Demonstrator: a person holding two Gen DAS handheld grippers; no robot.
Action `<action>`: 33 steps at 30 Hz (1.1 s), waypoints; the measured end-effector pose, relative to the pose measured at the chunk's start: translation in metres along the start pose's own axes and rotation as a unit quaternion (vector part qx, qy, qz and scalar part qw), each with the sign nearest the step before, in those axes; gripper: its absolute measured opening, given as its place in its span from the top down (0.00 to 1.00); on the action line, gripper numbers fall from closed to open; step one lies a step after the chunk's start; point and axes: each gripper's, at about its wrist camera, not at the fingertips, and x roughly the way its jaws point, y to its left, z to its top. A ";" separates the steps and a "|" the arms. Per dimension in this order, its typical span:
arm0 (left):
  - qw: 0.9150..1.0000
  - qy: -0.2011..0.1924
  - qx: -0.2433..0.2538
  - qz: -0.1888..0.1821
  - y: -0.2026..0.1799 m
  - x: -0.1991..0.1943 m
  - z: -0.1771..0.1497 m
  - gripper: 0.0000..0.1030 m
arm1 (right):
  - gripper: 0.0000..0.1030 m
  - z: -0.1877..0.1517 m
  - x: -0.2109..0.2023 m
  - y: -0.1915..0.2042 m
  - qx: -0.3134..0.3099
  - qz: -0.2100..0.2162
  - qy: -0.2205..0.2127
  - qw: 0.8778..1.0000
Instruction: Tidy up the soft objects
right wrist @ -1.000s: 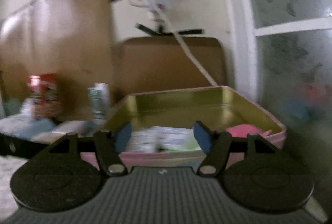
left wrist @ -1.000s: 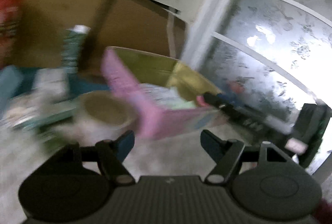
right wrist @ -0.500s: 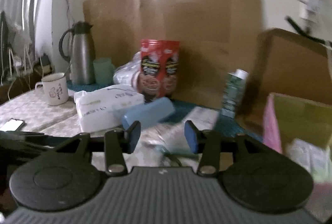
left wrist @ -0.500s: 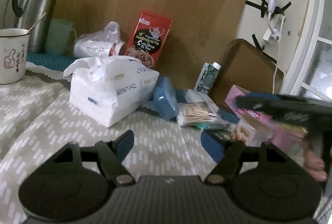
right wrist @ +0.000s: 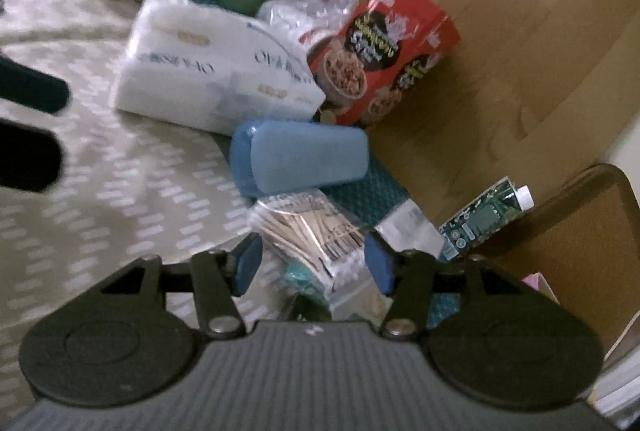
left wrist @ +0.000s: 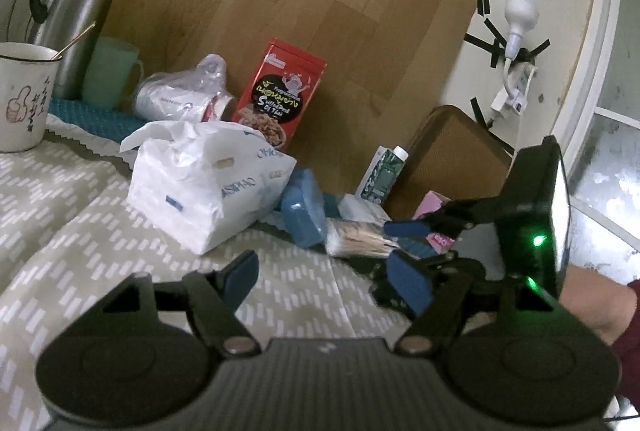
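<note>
A white soft tissue pack [left wrist: 208, 183] [right wrist: 216, 79] lies on the patterned tablecloth [left wrist: 80, 239]. Beside it are a blue case [left wrist: 304, 211] [right wrist: 300, 159] and a clear packet of cotton swabs [left wrist: 360, 237] [right wrist: 308, 231]. My right gripper [right wrist: 314, 267] [left wrist: 408, 240] hovers over that packet. Its jaws are opening, with the packet between the pads and no visible squeeze. My left gripper [left wrist: 324, 281] [right wrist: 30, 123] stands open over bare cloth, a short way in front of the tissue pack, holding nothing.
A red snack box [left wrist: 280, 95], a bagged cup [left wrist: 180, 99], a green cup [left wrist: 108, 71], a steel flask [left wrist: 80, 3] and a white mug [left wrist: 20, 99] line the back by a wooden board. A green carton [right wrist: 484, 219] and a pink tin [left wrist: 434, 203] sit on the right.
Both views swung from the pink tin to the clutter on the left. The right gripper rolled and came down over the swab packet. The left gripper has held still for the last half second.
</note>
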 end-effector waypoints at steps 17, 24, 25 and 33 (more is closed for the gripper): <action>0.996 0.018 -0.084 -0.001 0.026 0.005 0.005 0.20 | 0.72 -0.062 -0.122 0.025 0.027 0.091 -0.103 0.990; 0.997 0.039 -0.069 0.003 0.022 0.011 0.004 0.20 | 0.38 -0.097 -0.149 0.029 0.125 0.168 -0.097 0.973; 0.997 0.042 -0.067 0.001 0.022 0.012 0.004 0.20 | 0.38 -0.101 -0.150 0.027 0.147 0.174 -0.097 0.969; 0.988 0.115 -0.078 -0.074 0.014 0.009 0.000 0.21 | 0.35 -0.120 -0.143 0.015 0.250 0.198 -0.080 0.944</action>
